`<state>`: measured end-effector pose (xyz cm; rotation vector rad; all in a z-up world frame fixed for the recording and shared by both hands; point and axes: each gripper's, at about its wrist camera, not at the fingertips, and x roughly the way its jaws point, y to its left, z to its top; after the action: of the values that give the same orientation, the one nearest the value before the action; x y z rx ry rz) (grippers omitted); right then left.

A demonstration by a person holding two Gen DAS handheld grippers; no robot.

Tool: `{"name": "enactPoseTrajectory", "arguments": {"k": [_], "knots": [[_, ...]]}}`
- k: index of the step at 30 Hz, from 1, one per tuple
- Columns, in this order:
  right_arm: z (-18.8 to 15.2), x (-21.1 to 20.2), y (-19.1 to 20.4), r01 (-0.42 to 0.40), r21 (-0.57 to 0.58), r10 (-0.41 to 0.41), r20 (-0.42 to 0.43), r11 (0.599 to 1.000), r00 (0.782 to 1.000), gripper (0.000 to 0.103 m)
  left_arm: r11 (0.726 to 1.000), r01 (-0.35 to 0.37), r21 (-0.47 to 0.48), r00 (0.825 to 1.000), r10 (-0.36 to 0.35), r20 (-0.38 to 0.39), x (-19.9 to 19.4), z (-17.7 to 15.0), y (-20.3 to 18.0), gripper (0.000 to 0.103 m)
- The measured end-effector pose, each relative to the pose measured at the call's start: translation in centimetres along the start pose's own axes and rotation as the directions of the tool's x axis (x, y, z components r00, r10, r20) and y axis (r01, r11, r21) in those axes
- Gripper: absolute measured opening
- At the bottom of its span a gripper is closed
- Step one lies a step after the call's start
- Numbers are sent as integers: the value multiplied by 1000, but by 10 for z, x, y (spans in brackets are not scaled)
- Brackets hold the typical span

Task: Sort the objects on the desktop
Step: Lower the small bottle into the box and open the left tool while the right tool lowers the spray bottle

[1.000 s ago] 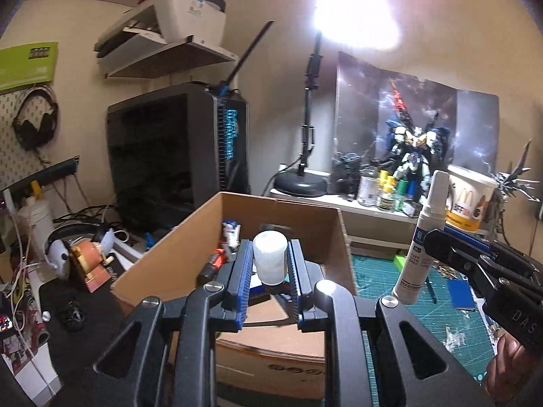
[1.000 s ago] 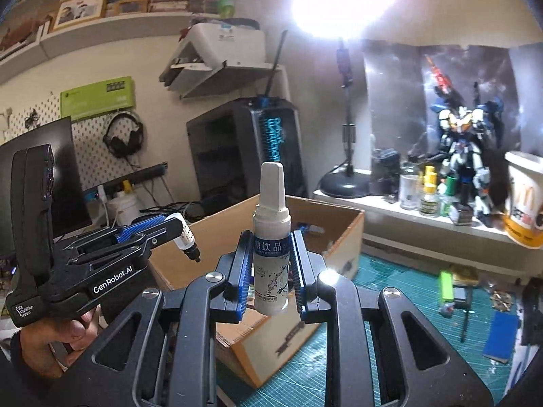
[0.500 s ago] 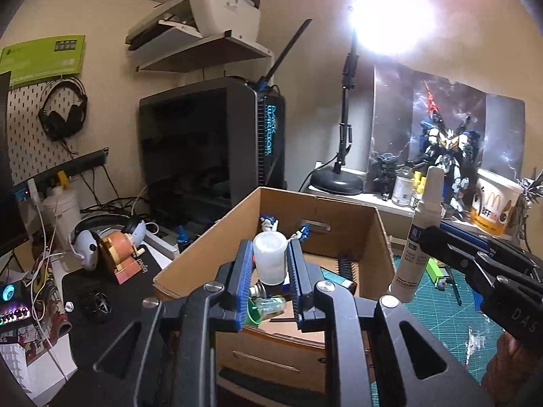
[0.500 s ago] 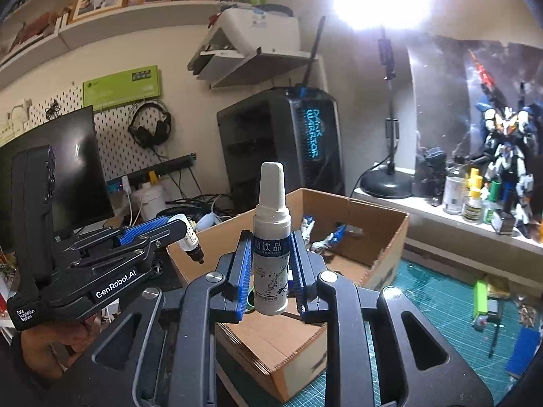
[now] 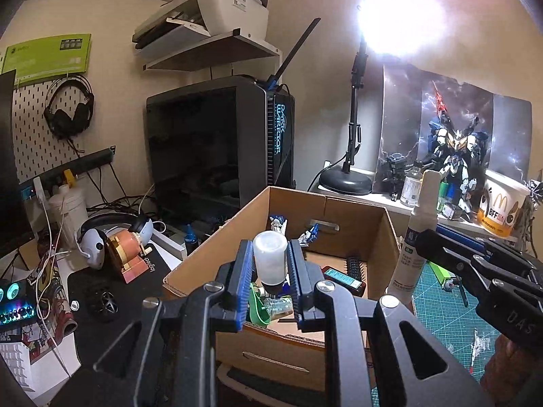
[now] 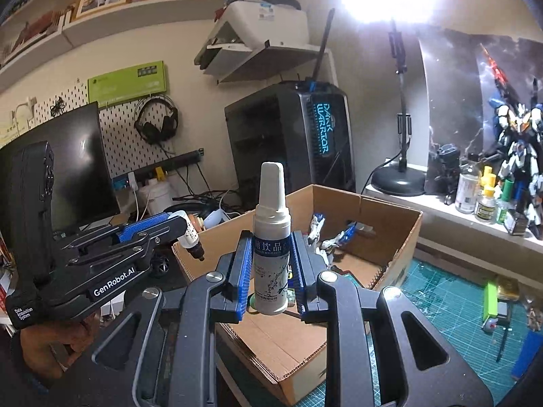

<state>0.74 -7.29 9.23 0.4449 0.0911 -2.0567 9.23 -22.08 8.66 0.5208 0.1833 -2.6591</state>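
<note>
My left gripper (image 5: 270,264) is shut on a small white bottle (image 5: 270,259), held over the near edge of an open cardboard box (image 5: 387,227). In the right wrist view that small bottle (image 6: 190,232) points its dark tip down beside the box's left corner. My right gripper (image 6: 271,271) is shut on a tall white spray bottle (image 6: 271,247) with a blue label, upright above the cardboard box (image 6: 404,240). The spray bottle (image 5: 415,240) stands at the box's right wall in the left wrist view. Small toy parts and tools lie inside the box.
A black PC tower (image 5: 220,146) stands behind the box, a lamp base (image 5: 346,179) and model figure (image 5: 451,149) on a shelf to the right. Headphones (image 5: 98,240) and cables lie left. A green cutting mat (image 6: 458,308) with small items lies right.
Both grippers have pulled back and risen slightly with their bottles, so the box looks farther off and more of its inside shows. Neither grip has changed.
</note>
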Motion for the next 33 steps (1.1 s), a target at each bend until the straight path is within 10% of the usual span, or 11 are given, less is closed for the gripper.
{"name": "enactPoseTrajectory", "arguments": {"k": [33], "knots": [[36, 57, -35, 18, -33, -21, -88, 999, 996, 20, 997, 43, 67, 997, -38, -71, 67, 53, -7, 20]]}}
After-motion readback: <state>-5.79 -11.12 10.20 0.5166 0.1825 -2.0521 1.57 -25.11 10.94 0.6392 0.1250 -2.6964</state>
